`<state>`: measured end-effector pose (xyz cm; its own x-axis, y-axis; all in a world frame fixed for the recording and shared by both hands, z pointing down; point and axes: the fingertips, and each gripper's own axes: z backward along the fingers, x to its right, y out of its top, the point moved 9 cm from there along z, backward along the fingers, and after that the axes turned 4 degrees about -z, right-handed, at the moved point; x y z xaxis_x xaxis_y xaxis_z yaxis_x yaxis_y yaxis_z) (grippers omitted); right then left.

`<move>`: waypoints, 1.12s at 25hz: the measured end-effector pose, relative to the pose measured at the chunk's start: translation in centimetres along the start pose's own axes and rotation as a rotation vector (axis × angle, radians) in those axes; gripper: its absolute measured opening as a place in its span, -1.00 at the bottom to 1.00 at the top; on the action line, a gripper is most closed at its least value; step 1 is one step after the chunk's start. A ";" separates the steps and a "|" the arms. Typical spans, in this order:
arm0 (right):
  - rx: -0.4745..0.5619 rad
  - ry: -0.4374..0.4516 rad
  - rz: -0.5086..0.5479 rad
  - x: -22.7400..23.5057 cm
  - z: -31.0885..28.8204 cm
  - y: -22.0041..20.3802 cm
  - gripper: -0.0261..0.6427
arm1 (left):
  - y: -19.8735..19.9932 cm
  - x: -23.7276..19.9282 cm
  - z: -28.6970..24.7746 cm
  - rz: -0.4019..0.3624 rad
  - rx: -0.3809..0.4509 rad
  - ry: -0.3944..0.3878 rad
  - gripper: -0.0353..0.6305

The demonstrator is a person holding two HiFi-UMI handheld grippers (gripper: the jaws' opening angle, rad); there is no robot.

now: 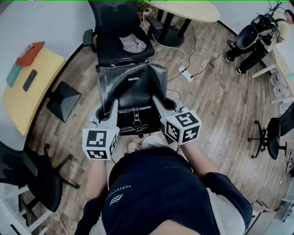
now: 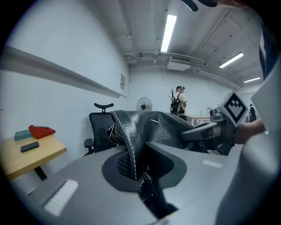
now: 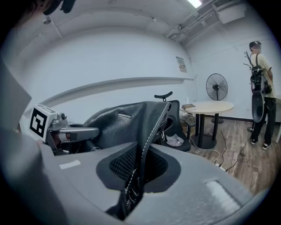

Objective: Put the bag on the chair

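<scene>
The black mesh office chair (image 1: 110, 48) stands ahead. One black leather bag (image 1: 133, 87) hangs just before it, off its seat. Two grippers, left gripper (image 2: 134, 165) and right gripper (image 3: 136, 169), each clench one bag edge. One grey cloth (image 1: 133, 44) lies on the seat.

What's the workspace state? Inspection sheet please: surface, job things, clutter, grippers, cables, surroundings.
Surface: wood floor; no worktable in use.
Job's things: black leather bag held between the grippers, in front of the black office chair, not yet on it.
Clutter: grey cloth lies on the chair's seat.
Grippers: left gripper and right gripper are each shut on a stitched edge of the bag.
Cables: power strip and white lead on the floor, right of the chair.
Surroundings: yellow table at left with a red item; round table; a person at far right.
</scene>
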<state>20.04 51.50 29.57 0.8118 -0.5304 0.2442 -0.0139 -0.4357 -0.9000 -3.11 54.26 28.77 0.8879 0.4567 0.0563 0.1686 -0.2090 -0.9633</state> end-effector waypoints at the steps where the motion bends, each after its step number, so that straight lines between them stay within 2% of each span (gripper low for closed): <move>1: -0.001 0.003 -0.001 0.0 -0.1 0.0 -0.82 | 0.0 0.0 0.0 -0.001 -0.002 0.001 -0.72; 19: -0.068 0.005 -0.072 -1.8 -1.0 -1.5 -0.82 | -2.2 -1.8 1.1 0.036 -0.057 -0.037 -0.71; 28: -0.085 0.020 -0.078 -3.5 -2.6 -2.1 -0.82 | -3.4 -3.5 2.2 0.047 -0.072 -0.024 -0.71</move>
<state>15.74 52.40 31.53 0.8006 -0.5064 0.3203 -0.0013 -0.5360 -0.8442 -7.79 55.27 31.31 0.8850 0.4656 0.0042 0.1581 -0.2918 -0.9433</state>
